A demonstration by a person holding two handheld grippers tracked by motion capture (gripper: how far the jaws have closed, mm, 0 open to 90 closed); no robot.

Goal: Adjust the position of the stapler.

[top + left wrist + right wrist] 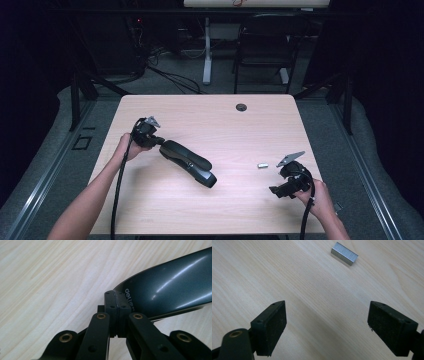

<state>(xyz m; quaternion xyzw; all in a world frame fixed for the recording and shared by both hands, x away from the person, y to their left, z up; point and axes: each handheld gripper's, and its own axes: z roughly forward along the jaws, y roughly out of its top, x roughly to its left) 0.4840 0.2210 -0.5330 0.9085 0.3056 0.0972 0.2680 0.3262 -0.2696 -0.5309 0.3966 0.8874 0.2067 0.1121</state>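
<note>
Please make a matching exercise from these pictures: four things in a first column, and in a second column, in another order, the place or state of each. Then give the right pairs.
Things:
1. left gripper
2. right gripper
3. stapler
4. block of staples

Places or states:
A. small and silvery, lying alone on the table ahead of open jaws
B. jaws wide apart, nothing between them
C. dark and glossy, lying on the wood near the middle
D. jaws closed together, at the end of the dark thing

Pairs: 1-D, 2-B, 3-C, 4-A
</note>
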